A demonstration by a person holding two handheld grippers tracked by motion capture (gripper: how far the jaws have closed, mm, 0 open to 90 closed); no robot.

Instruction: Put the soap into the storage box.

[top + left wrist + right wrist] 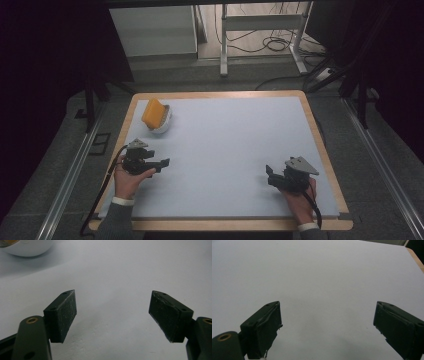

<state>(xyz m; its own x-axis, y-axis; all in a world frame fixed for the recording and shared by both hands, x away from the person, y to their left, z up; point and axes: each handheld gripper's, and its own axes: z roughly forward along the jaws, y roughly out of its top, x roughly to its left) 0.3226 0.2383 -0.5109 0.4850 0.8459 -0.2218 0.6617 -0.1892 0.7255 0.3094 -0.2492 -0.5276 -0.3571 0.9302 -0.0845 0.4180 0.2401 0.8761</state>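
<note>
A white bowl (162,123) stands at the table's far left with a yellow sponge (153,113) leaning up out of it. The bowl's white rim (26,248) also peeks in at the top left of the left gripper view. My left gripper (165,163) is held low over the mat at the near left, jaws pointing right, open with nothing between them (112,312). At the near right, my right gripper (269,175) points left. It is open and empty too (327,323).
A pale grey mat (230,150) covers the wooden-edged table (320,145). Beyond the far edge stand a white metal frame (260,30) and loose cables (275,45) on the floor. Dark curtains hang on both sides.
</note>
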